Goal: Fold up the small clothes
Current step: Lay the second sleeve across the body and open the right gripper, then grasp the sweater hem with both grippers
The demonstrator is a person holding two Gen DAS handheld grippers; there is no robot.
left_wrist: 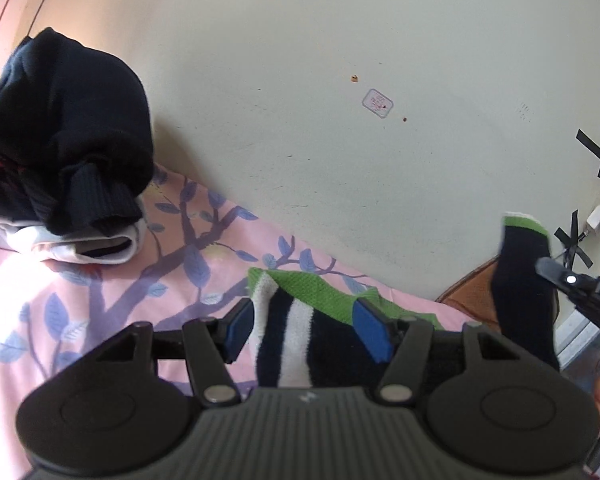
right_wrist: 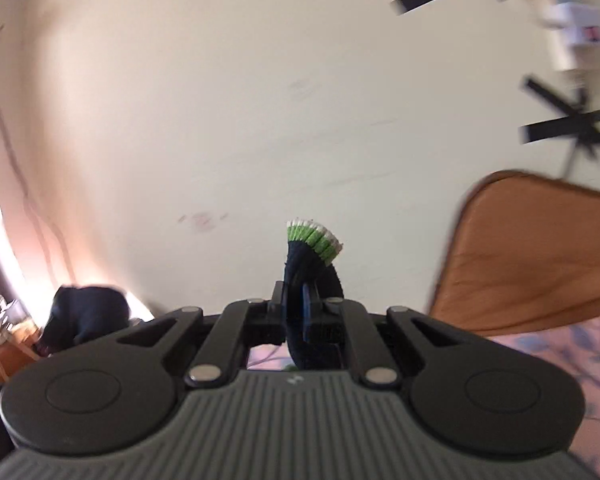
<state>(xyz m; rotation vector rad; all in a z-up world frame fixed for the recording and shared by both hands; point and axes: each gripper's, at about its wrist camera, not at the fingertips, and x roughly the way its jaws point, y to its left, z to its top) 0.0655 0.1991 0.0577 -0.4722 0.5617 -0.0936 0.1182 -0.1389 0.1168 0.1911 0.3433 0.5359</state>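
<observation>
- Far left in the left wrist view, a pile of dark clothes (left_wrist: 72,132) sits on a pink bedsheet with a blue leaf print (left_wrist: 100,300), against a cream wall (left_wrist: 340,80)
- At centre, the left gripper (left_wrist: 304,330) has its blue-padded fingers (left_wrist: 370,330) spread wide, one on each side of a navy sock with white stripes and a green toe (left_wrist: 296,328) lying on the sheet; whether the pads touch it is unclear
- On the right, the right gripper (right_wrist: 295,314) has its fingers pressed together, pinching the same sock's cuff end and holding its green-edged cuff (right_wrist: 316,240) up in the air
- Judgement: the step is folding the sock in half; to do it well, pin the toe end flat with the left gripper, carry the cuff over in a low arc, and release only once both ends line up
- Far right, a brown cushion (right_wrist: 540,252) leans by the wall
</observation>
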